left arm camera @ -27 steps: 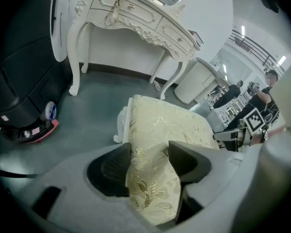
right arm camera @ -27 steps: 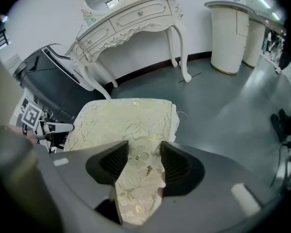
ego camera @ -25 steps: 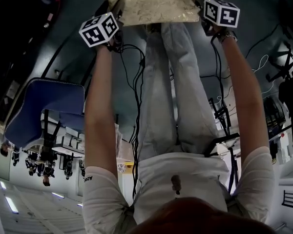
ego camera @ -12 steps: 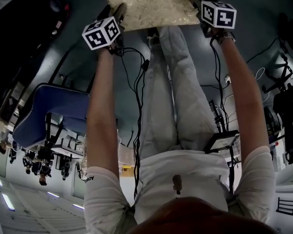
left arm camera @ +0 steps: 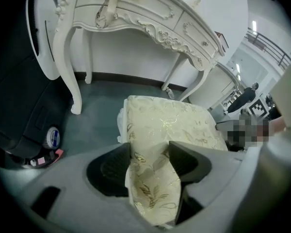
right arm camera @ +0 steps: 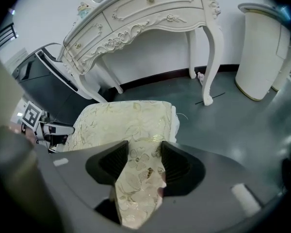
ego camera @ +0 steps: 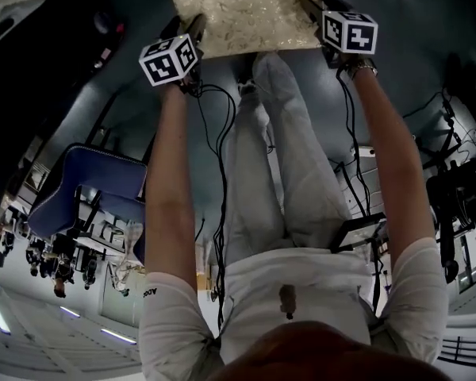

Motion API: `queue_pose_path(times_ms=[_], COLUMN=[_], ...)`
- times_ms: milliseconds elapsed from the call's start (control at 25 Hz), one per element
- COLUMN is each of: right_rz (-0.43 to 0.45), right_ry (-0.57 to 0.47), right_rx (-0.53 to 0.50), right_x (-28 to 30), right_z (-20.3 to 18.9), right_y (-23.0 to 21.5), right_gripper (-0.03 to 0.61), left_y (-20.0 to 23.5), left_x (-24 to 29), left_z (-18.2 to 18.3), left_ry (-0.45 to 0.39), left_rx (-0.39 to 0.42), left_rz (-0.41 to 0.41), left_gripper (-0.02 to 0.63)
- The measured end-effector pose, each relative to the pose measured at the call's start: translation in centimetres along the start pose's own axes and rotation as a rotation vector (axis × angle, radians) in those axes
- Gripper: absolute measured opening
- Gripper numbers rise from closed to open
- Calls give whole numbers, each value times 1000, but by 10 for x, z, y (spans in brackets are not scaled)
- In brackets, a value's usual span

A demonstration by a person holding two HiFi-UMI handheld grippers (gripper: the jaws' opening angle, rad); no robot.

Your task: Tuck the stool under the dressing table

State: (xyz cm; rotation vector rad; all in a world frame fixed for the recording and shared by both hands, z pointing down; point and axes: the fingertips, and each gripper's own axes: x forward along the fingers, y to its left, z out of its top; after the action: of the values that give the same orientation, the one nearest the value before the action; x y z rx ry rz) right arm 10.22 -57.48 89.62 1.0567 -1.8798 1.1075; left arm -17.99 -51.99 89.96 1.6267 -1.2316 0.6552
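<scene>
Head view: the stool [ego camera: 246,10] is cut off by the top edge, so only the near part of its cream, gold-patterned cushion shows. Its legs are hidden in every view. The jaws are hard to make out here, as each gripper's own marker cube [ego camera: 169,60] covers them. No dressing table shows in this view. A blue chair [ego camera: 87,185] stands well to the left of the stool.

Left gripper view: the left gripper [left arm camera: 148,159] has its jaws closed on a fold of the stool's cushion fabric, with a pad pressing on either side. The white carved dressing table [left arm camera: 136,8] stands beyond the stool, apart from it, with bare grey-green floor [left arm camera: 97,110] between them. The table top is cut off by the frame edge. A tape roll [left arm camera: 52,136] lies on the floor left of the stool.

Right gripper view: the right gripper [right arm camera: 144,161] likewise pinches the cushion fabric at the stool's opposite side. Only this view shows a white cabinet [right arm camera: 262,47], beyond the stool to its right.

The stool is in front of the table, not under it.
</scene>
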Motion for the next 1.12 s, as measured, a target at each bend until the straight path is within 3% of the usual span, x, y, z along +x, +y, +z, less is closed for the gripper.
queue_pose_path(times_ms=[200, 360, 560, 800, 1120], right_rz=[9, -15, 20, 20, -10], right_ry=[-28, -34, -75, -162, -215], right_rx=[-27, -54, -77, -11, 8], right_x=[3, 15, 34, 40, 39], right_z=[38, 71, 98, 136, 163], right_y=[-20, -17, -19, -22, -25], right_gripper=[225, 225, 227, 227, 227], left_y=[-16, -6, 3, 8, 7], left_x=[10, 15, 26, 29, 31], left_z=[24, 43, 63, 101, 128], left_ry=[-27, -42, -79, -155, -143], left_rx=[-8, -30, -26, -54, -69], left_rz=[27, 26, 20, 7, -22], left_gripper=[258, 259, 259, 258, 256])
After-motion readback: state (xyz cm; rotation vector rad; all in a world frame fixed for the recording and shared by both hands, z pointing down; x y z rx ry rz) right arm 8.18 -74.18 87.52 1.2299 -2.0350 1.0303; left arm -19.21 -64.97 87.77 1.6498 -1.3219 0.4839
